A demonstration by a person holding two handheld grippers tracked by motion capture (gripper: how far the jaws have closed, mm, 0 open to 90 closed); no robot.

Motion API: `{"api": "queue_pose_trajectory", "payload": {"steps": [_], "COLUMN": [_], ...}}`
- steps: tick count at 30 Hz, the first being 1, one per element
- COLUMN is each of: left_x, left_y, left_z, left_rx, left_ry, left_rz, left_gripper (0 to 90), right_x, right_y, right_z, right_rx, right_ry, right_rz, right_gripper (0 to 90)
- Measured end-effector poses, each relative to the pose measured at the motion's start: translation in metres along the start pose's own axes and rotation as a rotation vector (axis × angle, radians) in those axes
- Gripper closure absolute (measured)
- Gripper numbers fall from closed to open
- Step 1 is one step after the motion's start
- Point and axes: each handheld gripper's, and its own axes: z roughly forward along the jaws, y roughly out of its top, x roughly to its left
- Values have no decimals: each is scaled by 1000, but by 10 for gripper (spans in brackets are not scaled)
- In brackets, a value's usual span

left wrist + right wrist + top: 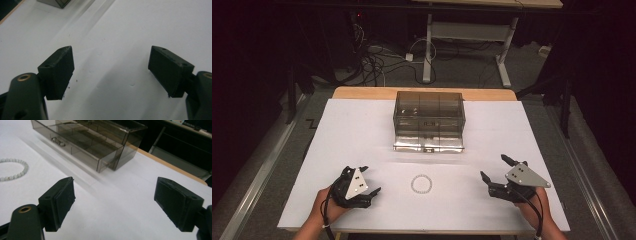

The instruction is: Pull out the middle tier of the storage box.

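Bracelet [421, 184] lies on the desk [362, 130] between my left hand-held gripper [373, 180] and right hand-held gripper [495, 168]. Both gape open, empty. Smoky drawer box [429, 121] sits beyond them.

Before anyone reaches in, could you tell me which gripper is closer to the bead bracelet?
The left gripper is marginally closer to the bead bracelet, though the right gripper is almost equally far.

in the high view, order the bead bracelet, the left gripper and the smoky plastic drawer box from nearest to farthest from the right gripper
From the right gripper:
1. bead bracelet, toward the table's middle, beside it.
2. smoky plastic drawer box, farther back at the centre.
3. left gripper, across the table at the left.
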Motion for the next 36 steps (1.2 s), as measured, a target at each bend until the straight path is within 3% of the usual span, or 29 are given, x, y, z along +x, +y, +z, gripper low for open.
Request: {"api": "queue_pose_trajectory", "payload": {"steps": [5,10,14,17,19,26,33,36], "left_x": [-1,-5,-11,-16,-20,-41,-44,-44], "left_y": [3,10,18,27,35,63,81,86], "left_z": [-3,-8,-8,-1,5,30,56,66], "left_rx": [-22,-71,-107,-124,-140,-98,-73,-20], "left_ry": [-9,-51,-119,-201,-283,-413,-471,-473], "left_rz": [-7,5,-20,-40,-68,9,0,26], "left_gripper": [210,227,238,261,286,401,524,566], "right_x": [3,6,6,7,9,15,15,15], "right_y": [-13,-22,-26,-27,-28,-28,-28,-29], "right_z": [-10,-15,-16,-15,-14,-10,-7,-7], "right_rx": [-6,-25,-16,-14,-10,2,7,12], "right_ry": [-6,-22,-25,-24,-19,-2,0,2], "right_rz": [11,38,43,42,39,-4,-1,-1], "right_gripper": [175,175,178,181,182,182,184,184]}}
